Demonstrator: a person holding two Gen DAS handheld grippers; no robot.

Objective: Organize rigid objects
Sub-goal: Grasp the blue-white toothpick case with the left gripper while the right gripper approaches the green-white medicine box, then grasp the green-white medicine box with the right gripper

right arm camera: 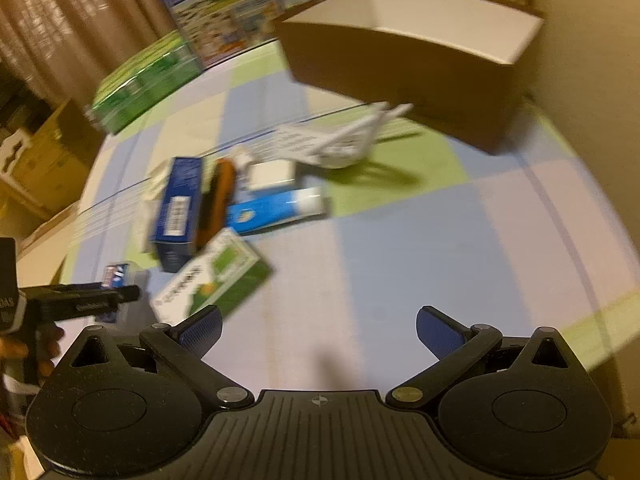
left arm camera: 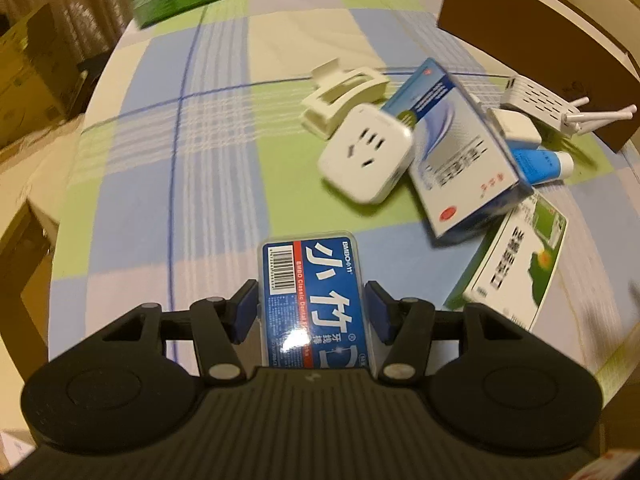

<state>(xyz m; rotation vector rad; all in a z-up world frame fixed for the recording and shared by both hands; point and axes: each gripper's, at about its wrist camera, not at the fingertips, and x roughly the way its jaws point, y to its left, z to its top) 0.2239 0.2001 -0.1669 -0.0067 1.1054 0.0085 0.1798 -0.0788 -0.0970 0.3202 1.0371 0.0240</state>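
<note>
Floss-pick box (left arm camera: pixel 316 300), blue-labelled, sits between the left gripper (left arm camera: pixel 312 312) pads, which pinch its long sides at 6 o'clock on the checked tablecloth (left arm camera: pixel 180 184). At 2 o'clock lie a white socket adapter (left arm camera: pixel 366 158), a blue carton (left arm camera: pixel 460 152) leaning on it, a green carton (left arm camera: pixel 516 264), a white clip (left arm camera: pixel 344 94) and a router (left arm camera: pixel 540 104).

From the right wrist, the right gripper (right arm camera: pixel 318 332) is spread over bare cloth; the clutter lies at 11 o'clock, a brown box (right arm camera: pixel 400 76) at 1 o'clock.
</note>
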